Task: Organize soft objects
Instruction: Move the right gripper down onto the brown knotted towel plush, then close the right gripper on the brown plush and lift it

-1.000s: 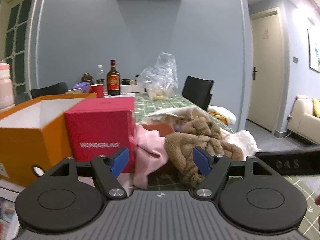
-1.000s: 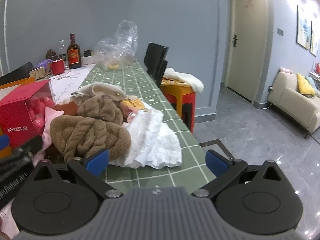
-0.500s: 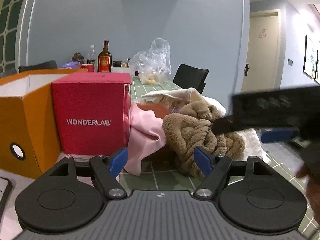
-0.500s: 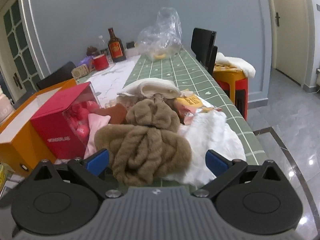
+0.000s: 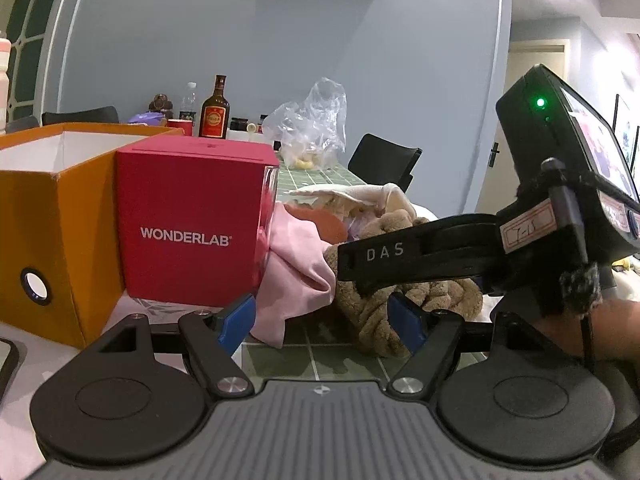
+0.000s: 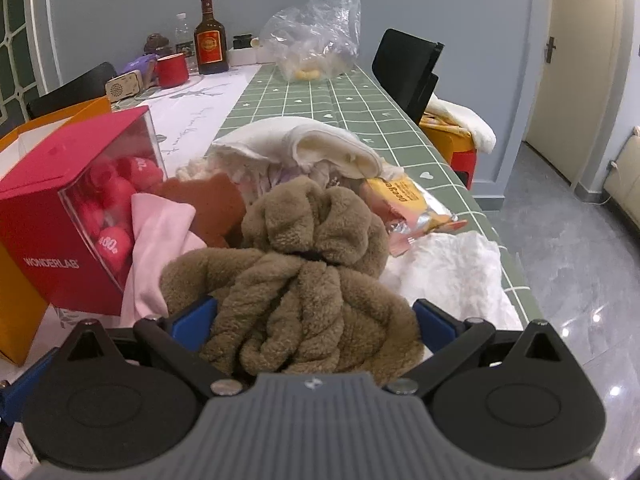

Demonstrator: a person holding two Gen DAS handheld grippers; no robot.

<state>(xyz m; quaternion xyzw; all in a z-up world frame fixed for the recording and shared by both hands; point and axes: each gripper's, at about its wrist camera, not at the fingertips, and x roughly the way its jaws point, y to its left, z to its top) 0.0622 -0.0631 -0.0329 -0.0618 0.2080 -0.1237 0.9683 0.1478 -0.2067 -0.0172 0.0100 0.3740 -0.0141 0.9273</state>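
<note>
Right gripper (image 6: 314, 320): jaws spread wide, one blue pad on each side of the brown fleece bundle (image 6: 304, 280). Whether the pads press on the fleece cannot be told; the bundle lies on the tabletop (image 6: 344, 92) and fills the gap between them.

Left gripper (image 5: 320, 322): jaws wide apart, nothing between them. It is low over the tabletop edge, pointing at the pile. The right gripper crosses in front of it from the right side of the left wrist view, over the brown bundle.

Pile of soft items: pink cloth (image 6: 160, 236) touching the left side of the brown bundle and leaning on the red box (image 6: 68, 216). A rust-coloured cloth (image 6: 212, 204) lies behind the pink one. A cream cloth (image 6: 304, 144) lies at the back of the pile. White fluffy fabric (image 6: 452, 272) lies to the right of the bundle, near the tabletop edge. A snack packet (image 6: 404, 204) rests between the cream cloth and the white fabric.

An open orange box (image 5: 48, 216) stands just beside the red box.
</note>
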